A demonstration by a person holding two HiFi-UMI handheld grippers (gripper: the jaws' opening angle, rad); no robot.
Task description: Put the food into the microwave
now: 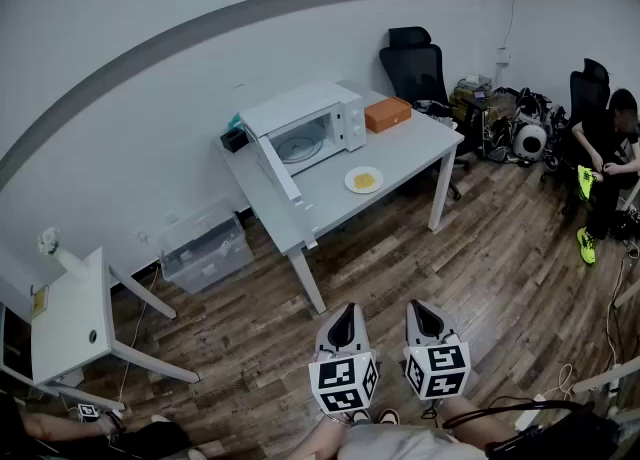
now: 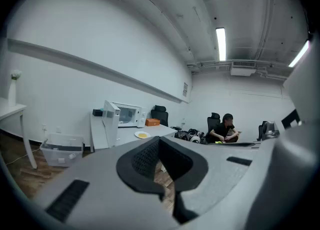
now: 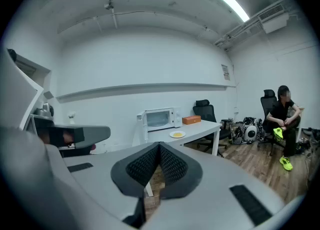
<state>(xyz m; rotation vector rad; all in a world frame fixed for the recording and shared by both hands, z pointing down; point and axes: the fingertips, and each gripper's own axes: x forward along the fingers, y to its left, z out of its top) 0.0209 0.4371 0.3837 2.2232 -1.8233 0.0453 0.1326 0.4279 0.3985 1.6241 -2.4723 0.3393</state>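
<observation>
A white microwave [image 1: 305,126] stands on the grey table [image 1: 405,153] with its door [image 1: 281,174] swung open toward me. A white plate of yellow food [image 1: 364,180] lies on the table in front of it. My left gripper [image 1: 345,310] and right gripper [image 1: 421,306] hang side by side over the wooden floor, well short of the table, both shut with nothing in them. The left gripper view shows the microwave [image 2: 128,115] and plate [image 2: 142,134] far off. From the right gripper [image 3: 160,147] the microwave [image 3: 160,118] and plate [image 3: 177,134] are equally distant.
An orange box [image 1: 387,114] sits on the table's far right. A clear plastic bin [image 1: 205,246] stands on the floor left of the table, beside a small white table [image 1: 70,313]. Office chairs [image 1: 418,66], piled gear [image 1: 510,118] and a seated person [image 1: 606,148] fill the right.
</observation>
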